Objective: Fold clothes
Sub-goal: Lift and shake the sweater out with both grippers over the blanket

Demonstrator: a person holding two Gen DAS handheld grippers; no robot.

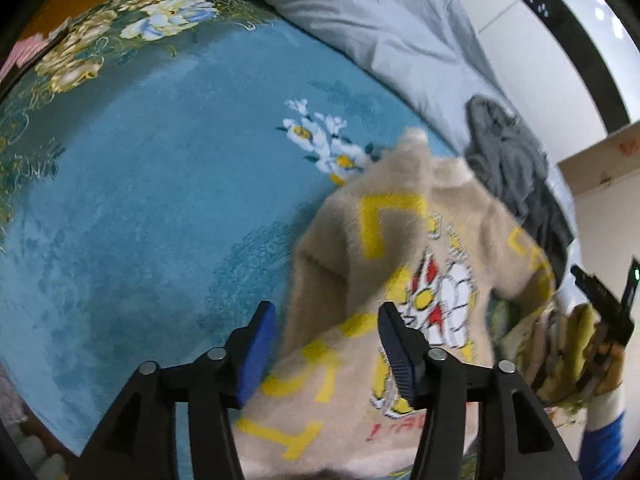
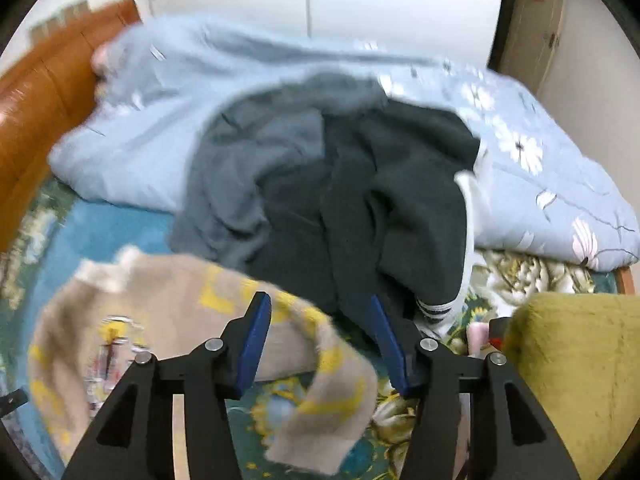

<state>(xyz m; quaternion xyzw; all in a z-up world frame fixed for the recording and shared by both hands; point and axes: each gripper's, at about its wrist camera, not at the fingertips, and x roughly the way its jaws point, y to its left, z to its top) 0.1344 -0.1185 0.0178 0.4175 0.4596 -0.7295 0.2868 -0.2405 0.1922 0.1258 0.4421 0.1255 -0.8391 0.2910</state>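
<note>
A fuzzy beige sweater with yellow shapes and a cartoon print lies on the blue floral bedspread. My left gripper stands open just above the sweater's lower left part, with nothing between its fingers. In the right wrist view the same sweater lies at lower left, its sleeve trailing toward the front. My right gripper is open over the sleeve and the edge of a dark grey and black pile of clothes. The view is motion-blurred.
A pale blue quilt with white flowers is bunched along the far side of the bed. An orange-brown headboard stands at left. A mustard-yellow glove on a hand sits at right. A cardboard box is beyond the bed.
</note>
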